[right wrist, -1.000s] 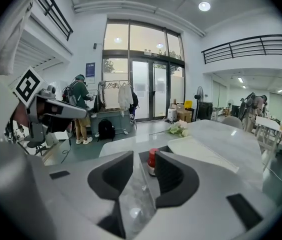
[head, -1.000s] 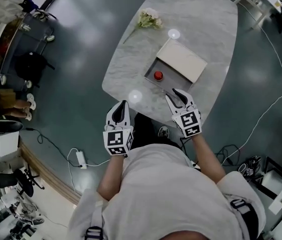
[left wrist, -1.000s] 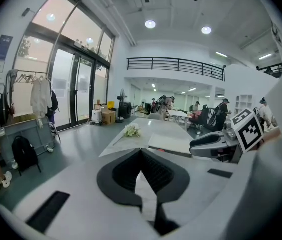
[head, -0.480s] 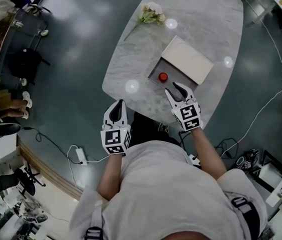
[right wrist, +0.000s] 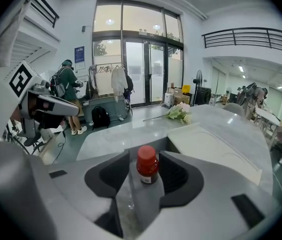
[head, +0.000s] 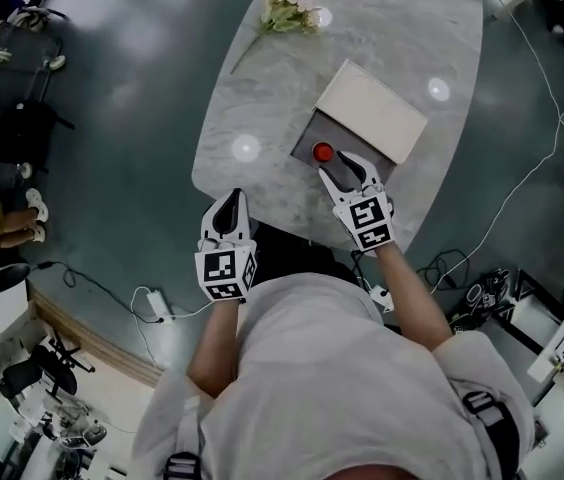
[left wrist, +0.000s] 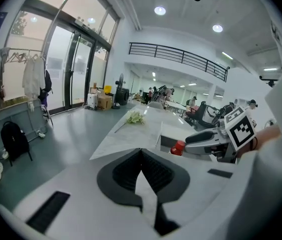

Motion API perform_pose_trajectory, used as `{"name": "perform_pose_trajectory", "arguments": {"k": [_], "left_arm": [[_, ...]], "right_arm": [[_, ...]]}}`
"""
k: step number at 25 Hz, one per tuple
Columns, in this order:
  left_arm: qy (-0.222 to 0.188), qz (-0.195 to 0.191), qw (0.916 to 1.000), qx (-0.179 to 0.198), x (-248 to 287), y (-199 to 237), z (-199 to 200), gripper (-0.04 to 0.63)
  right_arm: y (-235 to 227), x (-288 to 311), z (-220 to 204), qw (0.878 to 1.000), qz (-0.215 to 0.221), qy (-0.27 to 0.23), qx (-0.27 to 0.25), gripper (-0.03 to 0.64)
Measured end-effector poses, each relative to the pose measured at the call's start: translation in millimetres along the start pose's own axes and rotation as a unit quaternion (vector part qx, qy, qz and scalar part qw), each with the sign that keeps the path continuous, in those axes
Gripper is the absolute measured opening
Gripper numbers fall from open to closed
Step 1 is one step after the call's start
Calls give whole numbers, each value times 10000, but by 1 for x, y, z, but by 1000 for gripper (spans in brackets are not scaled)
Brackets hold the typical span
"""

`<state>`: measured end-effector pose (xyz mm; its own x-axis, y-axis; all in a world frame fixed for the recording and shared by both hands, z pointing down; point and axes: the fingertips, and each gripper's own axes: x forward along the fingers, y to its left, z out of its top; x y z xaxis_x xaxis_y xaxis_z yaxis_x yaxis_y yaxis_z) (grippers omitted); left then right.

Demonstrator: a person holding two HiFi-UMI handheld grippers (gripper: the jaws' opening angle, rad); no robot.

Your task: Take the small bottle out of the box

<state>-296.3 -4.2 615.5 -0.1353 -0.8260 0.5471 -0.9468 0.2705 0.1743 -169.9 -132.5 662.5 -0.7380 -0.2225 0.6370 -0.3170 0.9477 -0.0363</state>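
Note:
A small bottle with a red cap stands upright in the open end of a shallow box on the marble table. A pale lid covers the rest of the box. My right gripper reaches into the box from the near side. Its jaws are opening, and the bottle stands between the pads with a thin gap on each side. My left gripper hangs at the table's near edge, shut and empty. From it the bottle shows to the right.
A bunch of pale flowers lies at the far end of the table. Cables trail over the floor near my feet. People, desks and chairs stand farther off in the hall.
My right gripper has moved forward into the box, and its jaws now flank the bottle. The left gripper has stayed by the table's near edge.

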Motion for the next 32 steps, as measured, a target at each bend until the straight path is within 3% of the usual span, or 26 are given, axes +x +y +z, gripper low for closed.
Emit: {"name": "perform_pose_trajectory", "arguments": {"k": [7,17,19,32], "left_arm": [[212,-206,9995,86,30,21,3,23],[482,-879,9938,486,77,14,19,23],[491,-992,9922,572,85,11,24,23],[491,-1726,9773,1124,125,-43,53,23]], "right_arm": [[0,23,1,9997,-219,123,-12,183],[-9,37,1,9949,-925,81,406,186],[-12,38,2,9940,-1010,41,424,158],[-42,15,8,9843,-1411,-354,1000,155]]}}
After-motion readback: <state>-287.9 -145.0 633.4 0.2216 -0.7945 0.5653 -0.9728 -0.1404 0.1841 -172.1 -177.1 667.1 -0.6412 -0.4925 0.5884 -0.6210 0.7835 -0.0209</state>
